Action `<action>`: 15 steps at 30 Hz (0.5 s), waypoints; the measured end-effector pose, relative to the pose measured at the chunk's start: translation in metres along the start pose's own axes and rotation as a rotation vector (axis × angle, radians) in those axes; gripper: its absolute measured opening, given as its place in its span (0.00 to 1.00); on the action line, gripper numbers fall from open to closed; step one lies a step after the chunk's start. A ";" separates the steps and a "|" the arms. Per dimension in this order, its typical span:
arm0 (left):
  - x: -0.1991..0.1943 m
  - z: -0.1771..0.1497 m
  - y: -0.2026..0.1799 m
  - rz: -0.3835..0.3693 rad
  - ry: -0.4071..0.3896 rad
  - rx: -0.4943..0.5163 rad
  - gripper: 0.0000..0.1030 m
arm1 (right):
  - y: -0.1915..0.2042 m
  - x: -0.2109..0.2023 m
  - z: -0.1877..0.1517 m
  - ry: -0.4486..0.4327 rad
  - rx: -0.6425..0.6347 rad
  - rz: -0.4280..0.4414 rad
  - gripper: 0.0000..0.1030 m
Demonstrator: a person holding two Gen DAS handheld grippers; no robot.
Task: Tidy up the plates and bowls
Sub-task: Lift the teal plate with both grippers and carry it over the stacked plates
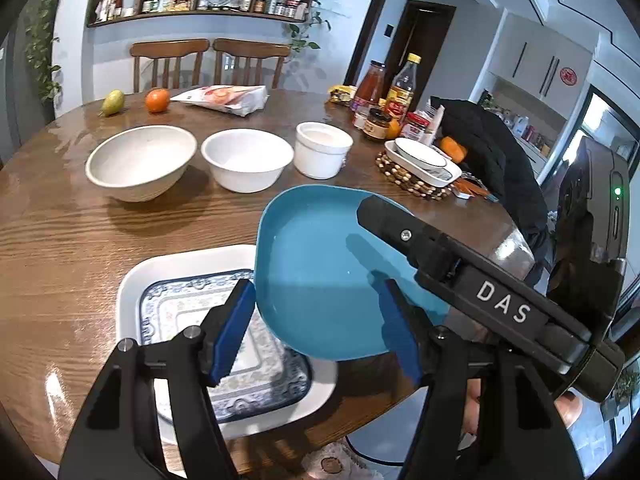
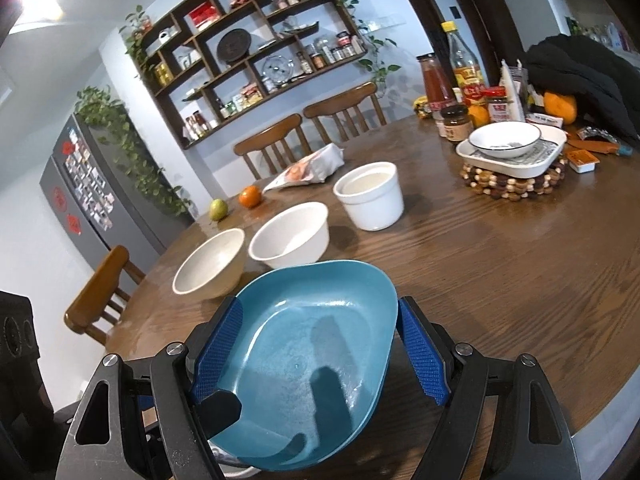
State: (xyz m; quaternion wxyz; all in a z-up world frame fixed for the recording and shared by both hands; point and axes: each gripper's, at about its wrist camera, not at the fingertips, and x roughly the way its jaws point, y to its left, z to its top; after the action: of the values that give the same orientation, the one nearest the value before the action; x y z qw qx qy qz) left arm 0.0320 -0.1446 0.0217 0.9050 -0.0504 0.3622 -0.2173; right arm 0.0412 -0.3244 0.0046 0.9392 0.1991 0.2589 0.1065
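A blue plate (image 1: pixel 320 276) is tilted above the near table edge, and it fills the foreground of the right wrist view (image 2: pixel 304 344). My right gripper (image 2: pixel 320 360) has a finger on each side of its rim; whether the pads press it I cannot tell. My left gripper (image 1: pixel 316 336) is open and empty, with the plate between and beyond its blue pads. Below lies a patterned square plate (image 1: pixel 192 312) inside a white square dish (image 1: pixel 132 280). Three white bowls stand in a row: a wide one (image 1: pixel 140 162), a middle one (image 1: pixel 246 158) and a tall cup-like one (image 1: pixel 322 148).
A white bowl (image 2: pixel 504 138) sits in a white dish (image 2: pixel 516 162) on a beaded trivet (image 2: pixel 512 184) at the right. Bottles and jars (image 1: pixel 384 100), a black jacket (image 1: pixel 488 152), a snack bag (image 1: pixel 228 98), an orange (image 1: pixel 157 100) and a pear (image 1: pixel 112 102) line the far edge.
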 end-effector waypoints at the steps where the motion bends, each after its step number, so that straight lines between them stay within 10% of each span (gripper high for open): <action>1: -0.001 -0.001 0.002 0.004 0.000 -0.002 0.61 | 0.003 0.002 -0.001 0.003 -0.007 0.005 0.79; 15: -0.014 -0.016 0.037 0.081 0.003 -0.054 0.61 | 0.038 0.029 -0.017 0.066 -0.065 0.048 0.79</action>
State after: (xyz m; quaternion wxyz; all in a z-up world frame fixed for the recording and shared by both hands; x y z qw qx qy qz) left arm 0.0253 -0.1043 0.0092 0.9108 -0.0598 0.3711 -0.1705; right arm 0.0527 -0.2763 -0.0052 0.9333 0.1710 0.2812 0.1436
